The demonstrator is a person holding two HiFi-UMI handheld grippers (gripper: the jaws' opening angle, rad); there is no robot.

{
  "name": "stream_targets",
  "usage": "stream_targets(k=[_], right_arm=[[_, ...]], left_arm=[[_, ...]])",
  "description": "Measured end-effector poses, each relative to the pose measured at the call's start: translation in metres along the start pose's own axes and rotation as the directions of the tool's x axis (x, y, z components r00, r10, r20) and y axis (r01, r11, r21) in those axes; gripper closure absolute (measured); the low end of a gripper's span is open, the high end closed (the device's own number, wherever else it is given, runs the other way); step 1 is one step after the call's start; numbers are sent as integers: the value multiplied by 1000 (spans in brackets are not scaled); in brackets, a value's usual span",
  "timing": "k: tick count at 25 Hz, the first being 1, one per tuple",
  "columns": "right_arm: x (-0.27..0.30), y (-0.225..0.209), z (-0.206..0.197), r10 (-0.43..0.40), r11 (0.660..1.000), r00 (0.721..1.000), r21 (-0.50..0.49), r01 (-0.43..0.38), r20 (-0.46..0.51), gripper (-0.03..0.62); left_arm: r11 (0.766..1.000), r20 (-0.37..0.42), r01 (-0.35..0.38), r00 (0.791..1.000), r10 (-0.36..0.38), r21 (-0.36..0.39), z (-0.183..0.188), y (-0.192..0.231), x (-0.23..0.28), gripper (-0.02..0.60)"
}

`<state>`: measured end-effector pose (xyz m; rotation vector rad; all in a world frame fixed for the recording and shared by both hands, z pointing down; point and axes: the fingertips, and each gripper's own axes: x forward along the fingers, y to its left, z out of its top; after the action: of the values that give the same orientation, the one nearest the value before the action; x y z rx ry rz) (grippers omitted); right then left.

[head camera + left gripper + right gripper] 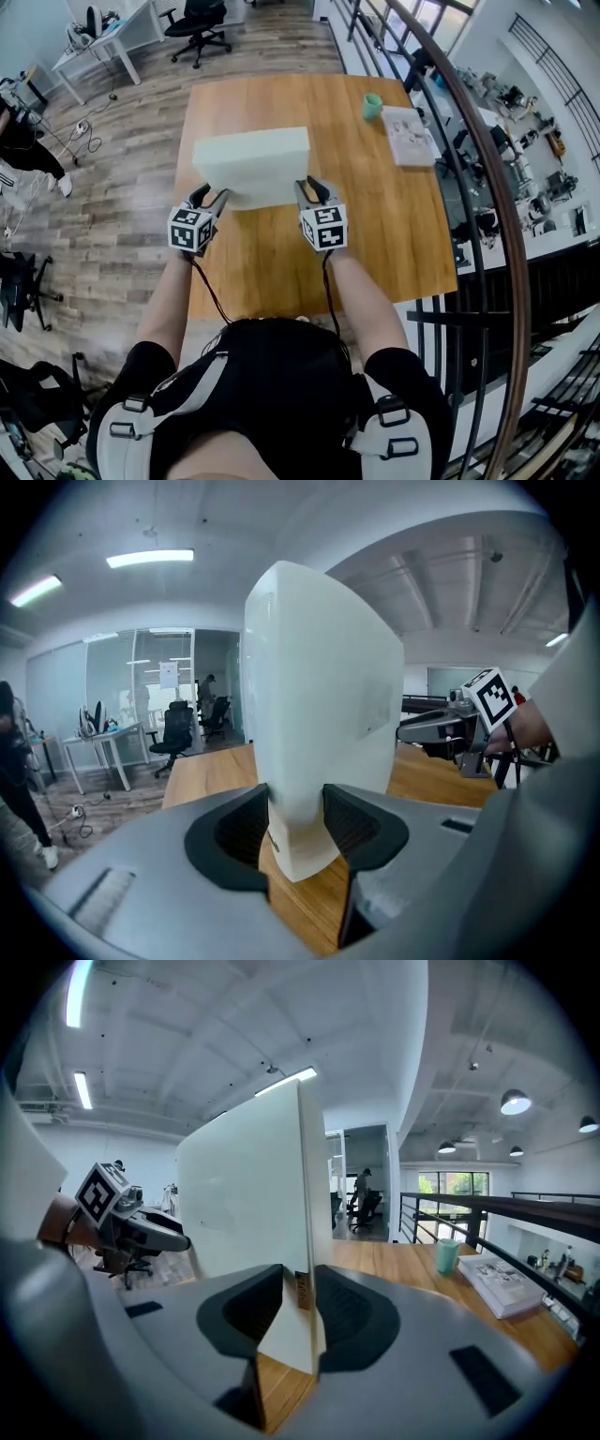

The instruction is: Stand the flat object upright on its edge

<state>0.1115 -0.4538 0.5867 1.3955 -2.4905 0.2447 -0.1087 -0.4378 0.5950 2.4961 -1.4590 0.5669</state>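
Note:
A white flat slab [251,167] is held up on its edge over the wooden table [375,234], one gripper at each near corner. My left gripper [208,199] is shut on its left end. In the left gripper view the slab [319,696] rises tall between the two dark pads [352,822], which press on both faces. My right gripper [312,192] is shut on the right end. There the slab [244,1185] fills the gap of the right gripper [298,1307]. Wood shows under the slab's lower corner; I cannot tell whether it touches the table.
A teal cup [372,106] and a magazine [410,134] lie at the table's far right. A dark curved railing [487,187] runs along the right side. An office chair [199,23] and a white desk stand beyond the far edge.

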Motion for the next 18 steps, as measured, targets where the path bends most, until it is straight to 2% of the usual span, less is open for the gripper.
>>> stream_targets(k=[4, 10, 14, 18], right_arm=[[9, -8, -8, -55, 998, 998, 25, 55, 6, 477], [30, -19, -27, -64, 998, 996, 22, 65, -57, 477], [34, -25, -27, -90, 995, 996, 47, 91, -10, 477], [34, -23, -27, -103, 994, 995, 47, 103, -3, 476]], left_arm=[[999, 2, -20, 1000, 20, 45, 1, 2, 13, 397], [1000, -30, 17, 999, -17, -12, -18, 7, 38, 397], [1000, 5, 14, 1000, -14, -23, -14, 9, 46, 402], [1000, 4, 17, 1000, -17, -20, -15, 11, 46, 402]])
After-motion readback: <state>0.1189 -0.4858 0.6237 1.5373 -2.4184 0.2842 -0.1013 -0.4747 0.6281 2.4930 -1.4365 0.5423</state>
